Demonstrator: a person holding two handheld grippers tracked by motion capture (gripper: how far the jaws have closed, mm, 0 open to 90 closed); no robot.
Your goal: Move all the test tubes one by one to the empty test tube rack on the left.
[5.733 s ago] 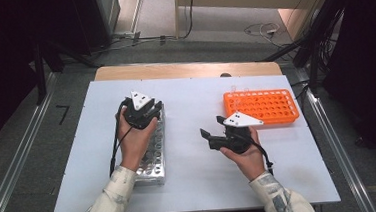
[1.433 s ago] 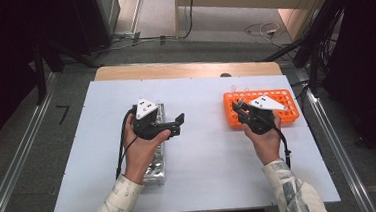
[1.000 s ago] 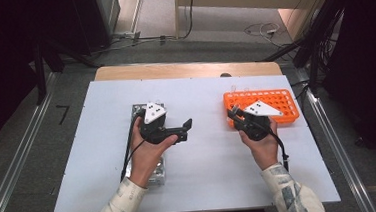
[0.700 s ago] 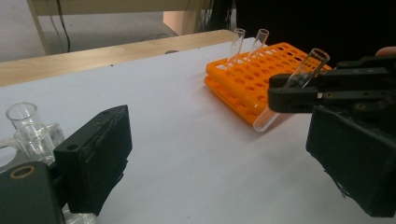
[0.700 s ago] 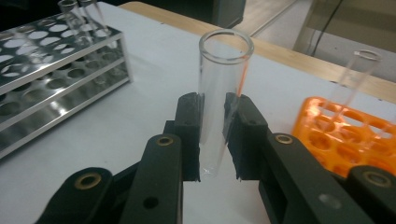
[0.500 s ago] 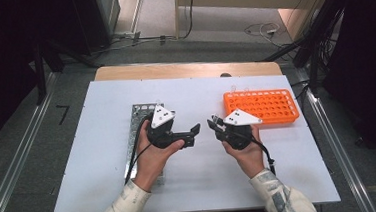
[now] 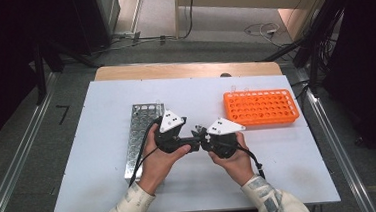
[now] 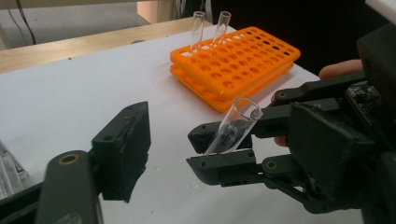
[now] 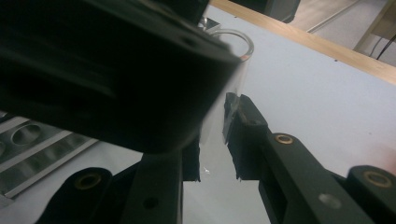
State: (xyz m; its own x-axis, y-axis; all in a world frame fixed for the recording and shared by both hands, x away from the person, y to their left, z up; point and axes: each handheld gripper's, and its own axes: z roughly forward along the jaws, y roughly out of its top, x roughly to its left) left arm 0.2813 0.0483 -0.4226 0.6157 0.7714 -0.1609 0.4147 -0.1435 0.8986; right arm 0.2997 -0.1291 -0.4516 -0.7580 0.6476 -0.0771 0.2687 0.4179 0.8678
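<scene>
Clear glass test tube (image 8: 236,125) pinched in right gripper (image 8: 219,151) matte black jaws, left gripper (image 7: 191,145) jaws spread, closing round it

The desk (image 7: 107,192) is evenly lit from above in the high view, while its surroundings are left dim and near black. Soft shadows are cast beneath the hands. In the right gripper view, the nearest jaw of the other hand-held gripper is rendered as a dark, unfocused mass. Mild softness is seen throughout.
</scene>
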